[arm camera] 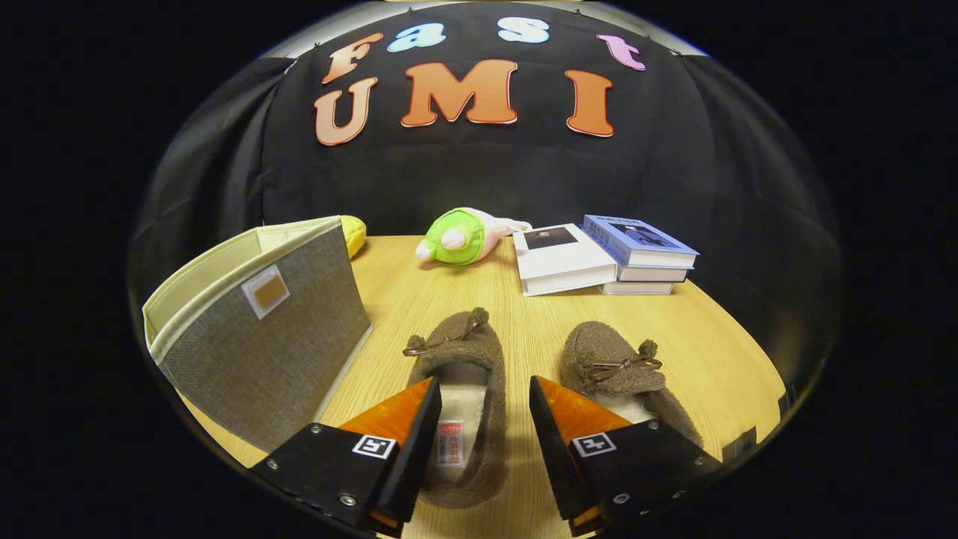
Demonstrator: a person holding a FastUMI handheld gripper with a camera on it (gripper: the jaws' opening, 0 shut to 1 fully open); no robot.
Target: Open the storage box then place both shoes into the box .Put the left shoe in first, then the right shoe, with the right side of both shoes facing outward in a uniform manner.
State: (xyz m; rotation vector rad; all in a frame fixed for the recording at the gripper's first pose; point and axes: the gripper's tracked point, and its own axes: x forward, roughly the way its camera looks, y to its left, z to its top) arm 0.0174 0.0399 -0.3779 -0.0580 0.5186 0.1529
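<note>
Wooden table (696,352) setup: gripper (483,419) hangs wide open, holding nothing, fingers straddling the left shoe (479,352) (first to go in, I'd guess). Right shoe (610,363) at 1 o'clock, storage box (262,352) at 10 o'clock, top looks open.

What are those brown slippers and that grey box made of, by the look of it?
The two slippers look like fuzzy brown fleece with a pale fluffy lining, judging by the nap.

The storage box seems to be coarse woven grey fabric with cream trim.

The open gripper straddles the nearer slipper.
</note>
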